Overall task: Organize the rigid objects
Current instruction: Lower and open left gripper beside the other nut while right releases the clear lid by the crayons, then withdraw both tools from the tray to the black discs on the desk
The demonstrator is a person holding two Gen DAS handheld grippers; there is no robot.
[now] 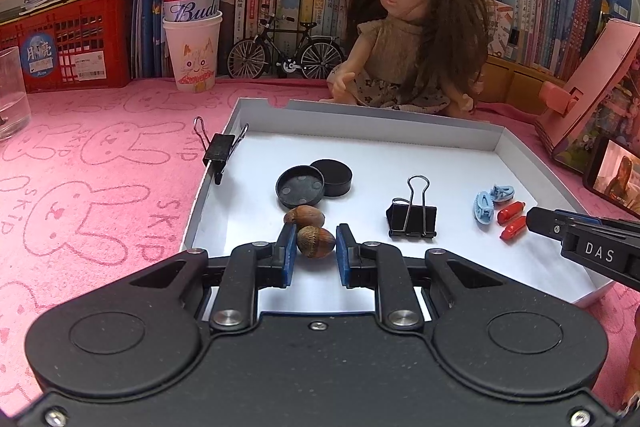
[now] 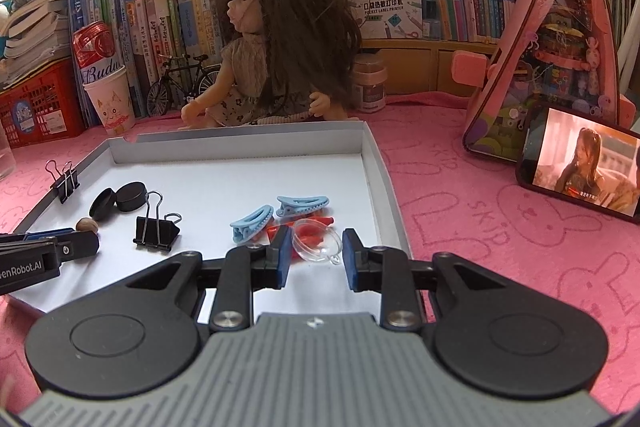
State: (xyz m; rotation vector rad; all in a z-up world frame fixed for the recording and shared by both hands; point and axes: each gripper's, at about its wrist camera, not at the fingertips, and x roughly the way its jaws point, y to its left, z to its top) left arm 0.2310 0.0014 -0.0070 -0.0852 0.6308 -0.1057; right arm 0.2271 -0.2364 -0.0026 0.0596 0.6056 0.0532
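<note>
Two views are given, and the left wrist view is taken first. The left gripper (image 1: pixel 316 242) is seen pinching an acorn (image 1: pixel 315 241) between its blue pads, just above the near edge of the white tray (image 1: pixel 362 133). A second acorn (image 1: pixel 303 217) lies just behind it, touching or nearly so, with two black round caps (image 1: pixel 314 183) beyond. One binder clip (image 1: pixel 412 217) stands mid-tray and another (image 1: pixel 219 149) is clipped on the left rim. The acorn is judged light, hard and smooth, so it may roll or squirt out; it is best held across its widest part.

From the right wrist view, the right gripper (image 2: pixel 316 247) is seen pressed on a clear plastic dome (image 2: pixel 318 242) near the tray's right edge, over red pieces (image 2: pixel 316 223) and beside two blue hair clips (image 2: pixel 280 213). The dome is judged thin, slippery and easily cracked; a light hold across its rim is called for
</note>
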